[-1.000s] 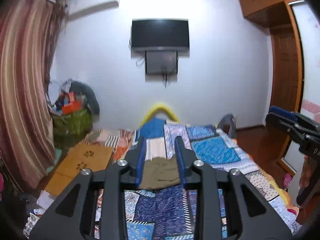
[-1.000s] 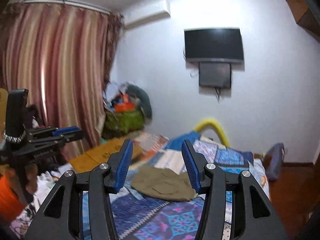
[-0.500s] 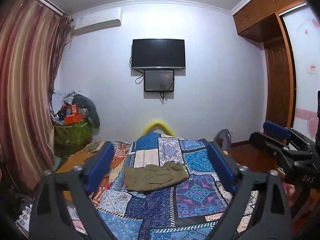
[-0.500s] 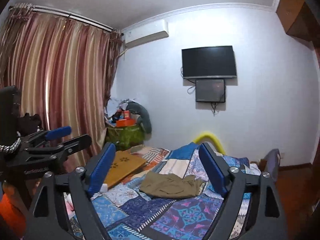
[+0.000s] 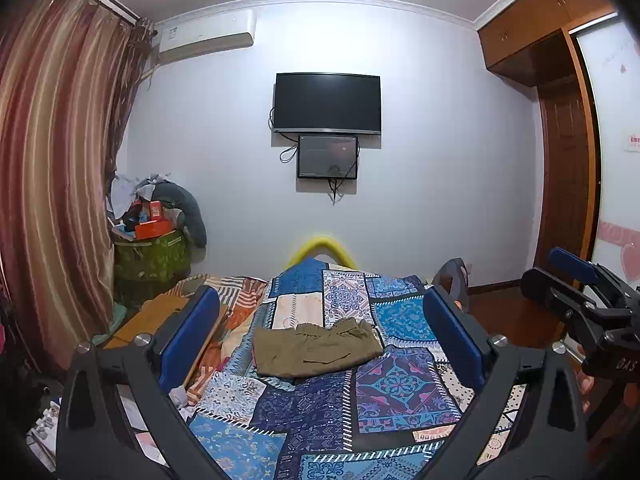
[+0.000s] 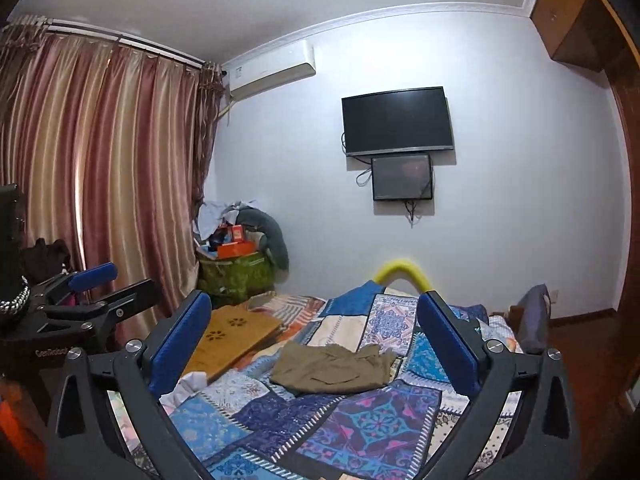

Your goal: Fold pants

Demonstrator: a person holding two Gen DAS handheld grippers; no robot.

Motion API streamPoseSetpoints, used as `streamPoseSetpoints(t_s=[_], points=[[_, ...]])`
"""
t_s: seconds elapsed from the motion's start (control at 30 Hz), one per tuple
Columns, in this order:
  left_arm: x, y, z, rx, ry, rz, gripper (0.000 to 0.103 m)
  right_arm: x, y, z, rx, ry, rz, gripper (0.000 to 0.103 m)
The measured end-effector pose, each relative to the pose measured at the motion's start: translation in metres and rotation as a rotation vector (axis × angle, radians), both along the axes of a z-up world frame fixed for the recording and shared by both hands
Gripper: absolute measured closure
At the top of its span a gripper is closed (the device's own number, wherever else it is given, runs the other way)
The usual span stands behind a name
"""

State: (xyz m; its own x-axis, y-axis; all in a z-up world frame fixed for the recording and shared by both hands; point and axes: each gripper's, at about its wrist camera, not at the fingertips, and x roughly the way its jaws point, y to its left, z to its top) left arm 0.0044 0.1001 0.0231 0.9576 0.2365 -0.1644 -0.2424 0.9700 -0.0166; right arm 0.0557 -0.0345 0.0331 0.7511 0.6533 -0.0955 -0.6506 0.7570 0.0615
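Olive-brown pants (image 5: pixel 316 347) lie folded in a compact bundle on the patchwork bedspread (image 5: pixel 360 408), mid-bed; they also show in the right wrist view (image 6: pixel 334 368). My left gripper (image 5: pixel 320 340) is open and empty, held back from and above the pants. My right gripper (image 6: pixel 314 346) is open and empty too, also well short of the pants. The right gripper shows at the right edge of the left wrist view (image 5: pixel 584 308), and the left gripper at the left edge of the right wrist view (image 6: pixel 80 304).
A wooden board (image 6: pixel 230 334) lies on the bed's left side. A green bin piled with clutter (image 5: pixel 150 248) stands by the curtain (image 5: pixel 52 184). A dark bag (image 6: pixel 534 320) sits at the bed's right. A yellow bed-end arch (image 5: pixel 322 246) and a wall TV (image 5: pixel 326 104) lie beyond.
Both grippers opened wide from a narrow gap and pulled back and up from the bed. The pants stay folded where they lay.
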Motion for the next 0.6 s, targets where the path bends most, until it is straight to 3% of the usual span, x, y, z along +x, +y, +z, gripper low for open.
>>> streamPoseSetpoints(t_s=[0.6], points=[[0.0015, -0.0032, -0.0028, 0.011, 0.004, -0.003, 0.000, -0.0058, -0.0013, 0.0031, -0.015, 0.002, 0.004, 0.001]])
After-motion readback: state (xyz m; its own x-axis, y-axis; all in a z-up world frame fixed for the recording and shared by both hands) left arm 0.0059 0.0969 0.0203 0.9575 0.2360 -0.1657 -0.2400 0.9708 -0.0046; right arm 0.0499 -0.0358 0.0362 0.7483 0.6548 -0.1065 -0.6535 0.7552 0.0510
